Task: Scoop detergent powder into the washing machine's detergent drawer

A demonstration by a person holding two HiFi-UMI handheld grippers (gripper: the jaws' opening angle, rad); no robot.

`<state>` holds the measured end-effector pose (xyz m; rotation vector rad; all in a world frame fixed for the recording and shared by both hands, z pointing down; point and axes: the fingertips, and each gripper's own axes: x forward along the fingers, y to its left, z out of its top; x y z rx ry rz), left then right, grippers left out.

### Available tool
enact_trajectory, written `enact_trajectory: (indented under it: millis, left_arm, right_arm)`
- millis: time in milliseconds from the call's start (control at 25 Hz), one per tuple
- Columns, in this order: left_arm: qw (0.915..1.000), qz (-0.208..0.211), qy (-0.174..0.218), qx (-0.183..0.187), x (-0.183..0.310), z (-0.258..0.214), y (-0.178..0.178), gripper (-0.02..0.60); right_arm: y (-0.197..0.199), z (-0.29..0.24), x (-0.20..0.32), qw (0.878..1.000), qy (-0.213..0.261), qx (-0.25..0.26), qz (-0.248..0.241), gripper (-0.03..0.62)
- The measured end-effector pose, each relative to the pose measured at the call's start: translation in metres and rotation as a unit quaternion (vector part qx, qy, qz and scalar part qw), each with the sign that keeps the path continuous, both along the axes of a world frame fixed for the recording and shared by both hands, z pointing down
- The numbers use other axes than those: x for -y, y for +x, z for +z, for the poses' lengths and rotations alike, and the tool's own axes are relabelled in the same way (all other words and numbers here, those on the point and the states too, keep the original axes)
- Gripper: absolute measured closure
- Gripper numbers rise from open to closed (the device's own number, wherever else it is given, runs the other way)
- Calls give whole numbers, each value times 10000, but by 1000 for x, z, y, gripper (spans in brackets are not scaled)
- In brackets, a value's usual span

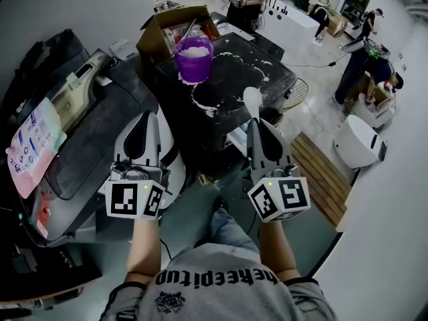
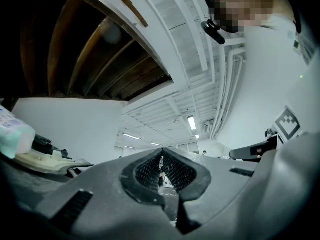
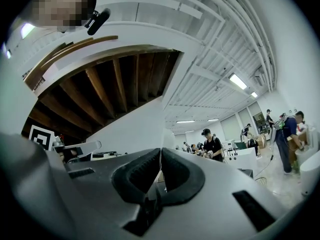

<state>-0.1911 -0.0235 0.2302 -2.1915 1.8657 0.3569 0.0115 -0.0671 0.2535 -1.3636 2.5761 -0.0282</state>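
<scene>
A purple tub (image 1: 194,60) of white detergent powder stands on a black table (image 1: 267,72) that is smeared with spilled powder. My right gripper (image 1: 255,122) (image 3: 161,151) hovers in front of the table, shut on the handle of a white scoop (image 1: 252,99) whose bowl points toward the tub. My left gripper (image 1: 150,116) (image 2: 161,156) is shut with nothing in it, held beside the grey washing machine (image 1: 93,139). The machine's cream detergent drawer (image 1: 83,89) (image 2: 45,160) lies at the far left, beyond the left gripper.
An open cardboard box (image 1: 160,32) sits behind the tub. A colourful printed sheet (image 1: 33,146) lies on the machine's left side. A wooden pallet (image 1: 321,169), a wire fan (image 1: 299,92) and a white appliance (image 1: 358,142) stand to the right. Several people work at the back.
</scene>
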Motion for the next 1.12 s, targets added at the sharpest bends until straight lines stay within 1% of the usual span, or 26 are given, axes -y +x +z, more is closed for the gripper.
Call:
enact_trajectory:
  millis: [280,560,720,840,1120]
  left_arm:
    - [9998,-178,1,14,63,-7,-5,578]
    - [9995,-314,-50,52,117,-9,-2,578]
    - [9987,-498,-76,43,142,-7,-5,578]
    - [9980,-628,-78,56,160,-6,-6,578]
    - [9957,-931,3,47,191,-8,-6,578]
  right_arm:
    - [-8,-11,71,9997,69,-16,-221,589]
    - [-12,-15,131,9988,66,-14,-495,589]
    - [-16,-18,162,9979,86,-125,-634,589]
    - [-18,-17,183,9971,93,-116,-752,589]
    - [-21,-16,227,9941,11,-159,-1072,589]
